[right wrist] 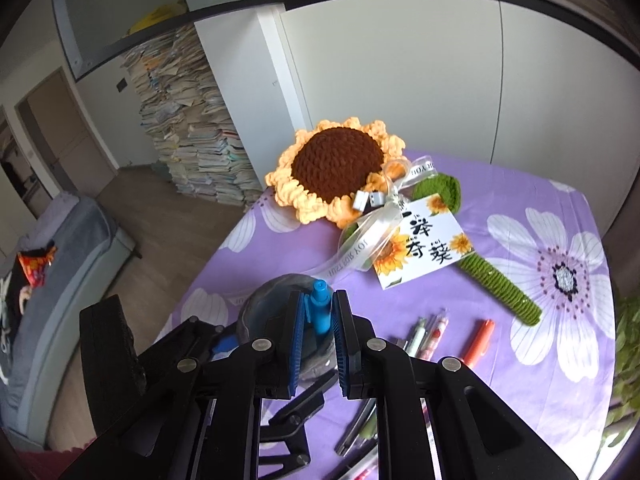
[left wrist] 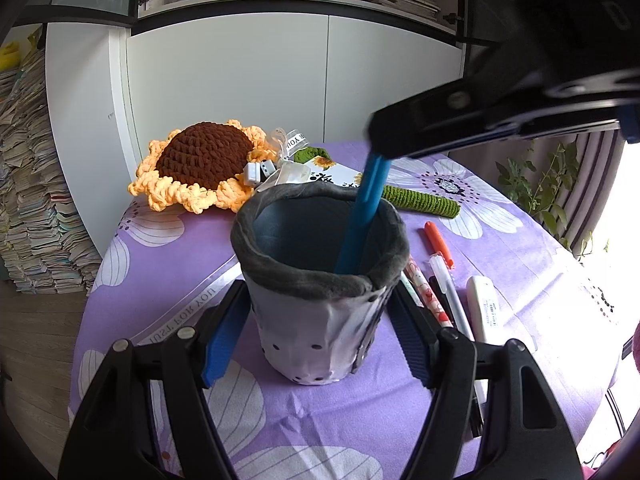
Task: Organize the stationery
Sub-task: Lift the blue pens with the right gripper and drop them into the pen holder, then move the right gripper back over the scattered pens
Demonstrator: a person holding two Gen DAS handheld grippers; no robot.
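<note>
1. Now the right gripper [right wrist: 316, 316] has its jaws closed on the blue plastic pen [left wrist: 362, 216], which stands tilted with its lower end already inside the grey felt-rimmed pen holder [left wrist: 320, 280].
2. Meanwhile the left gripper [left wrist: 316, 336] has its blue-padded jaws on both sides of the holder. They seem to press its soft wall, probably so that the cup does not tip, but I cannot tell for sure if they truly touch.
3. Other stationery waits on the purple flowered worktop [left wrist: 160, 280], just to the right of the holder: an orange marker [left wrist: 438, 244], some thin pens [left wrist: 440, 300] and a white correction tape [left wrist: 486, 308].
4. Behind the holder lies a crocheted sunflower [left wrist: 200, 164], near but apart.
5. I judge that the holder mouth has much free room, and the worktop edge is well away.
</note>
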